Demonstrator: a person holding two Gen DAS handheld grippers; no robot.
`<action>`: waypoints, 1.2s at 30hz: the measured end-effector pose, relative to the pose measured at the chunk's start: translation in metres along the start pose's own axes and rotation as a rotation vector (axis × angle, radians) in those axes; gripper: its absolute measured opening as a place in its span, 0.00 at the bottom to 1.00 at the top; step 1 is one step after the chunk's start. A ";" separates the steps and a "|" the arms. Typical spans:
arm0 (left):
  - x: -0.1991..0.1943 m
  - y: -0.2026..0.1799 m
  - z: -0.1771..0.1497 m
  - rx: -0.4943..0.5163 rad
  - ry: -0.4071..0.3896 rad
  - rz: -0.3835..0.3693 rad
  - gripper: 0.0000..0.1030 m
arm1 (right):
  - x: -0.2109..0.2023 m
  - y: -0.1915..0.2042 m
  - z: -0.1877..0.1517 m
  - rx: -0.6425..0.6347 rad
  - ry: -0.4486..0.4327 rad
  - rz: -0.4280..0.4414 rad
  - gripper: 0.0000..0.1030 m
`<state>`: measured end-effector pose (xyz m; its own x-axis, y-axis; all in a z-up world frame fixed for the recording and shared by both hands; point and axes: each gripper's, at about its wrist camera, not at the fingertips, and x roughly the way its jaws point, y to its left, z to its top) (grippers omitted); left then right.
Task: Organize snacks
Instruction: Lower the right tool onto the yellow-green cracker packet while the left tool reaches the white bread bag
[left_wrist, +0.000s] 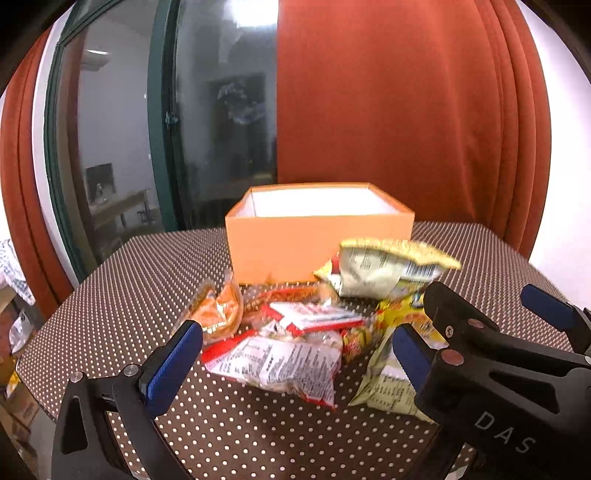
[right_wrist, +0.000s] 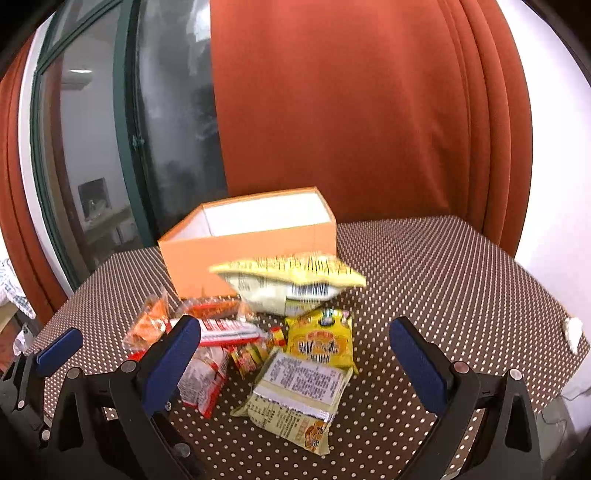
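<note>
An open orange box (left_wrist: 317, 240) (right_wrist: 251, 243) with a white inside stands at the back of the table. In front of it lies a heap of snack packets: an orange one (left_wrist: 218, 310) (right_wrist: 147, 325), a red-and-white one (left_wrist: 280, 365) (right_wrist: 203, 380), a yellow one (right_wrist: 321, 339) and a pale printed one (right_wrist: 299, 395). A blurred yellow packet (left_wrist: 384, 269) (right_wrist: 288, 280) is raised above the heap by the box's front wall; nothing holds it. My left gripper (left_wrist: 299, 350) is open over the red-and-white packet. My right gripper (right_wrist: 291, 354) is open around the pale packet.
A brown dotted cloth (right_wrist: 443, 280) covers the table, whose edges drop off at left, right and front. A small white crumpled scrap (right_wrist: 572, 332) lies near the right edge. Red curtains (left_wrist: 388, 110) and a dark glass door (left_wrist: 207, 122) stand behind.
</note>
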<state>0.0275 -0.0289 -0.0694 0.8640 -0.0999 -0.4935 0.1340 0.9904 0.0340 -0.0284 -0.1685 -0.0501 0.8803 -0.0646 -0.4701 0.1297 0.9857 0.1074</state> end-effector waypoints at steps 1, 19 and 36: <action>0.006 0.000 -0.003 0.002 0.015 -0.001 0.99 | 0.005 0.000 -0.003 0.001 0.015 -0.005 1.00; 0.076 -0.002 -0.043 -0.003 0.215 0.021 0.99 | 0.082 -0.007 -0.045 0.038 0.246 -0.010 1.00; 0.104 -0.001 -0.054 0.009 0.289 0.031 0.98 | 0.115 -0.002 -0.076 0.047 0.327 0.012 0.82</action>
<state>0.0908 -0.0351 -0.1676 0.6939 -0.0372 -0.7191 0.1151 0.9916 0.0597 0.0378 -0.1662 -0.1710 0.6893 0.0080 -0.7244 0.1477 0.9774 0.1514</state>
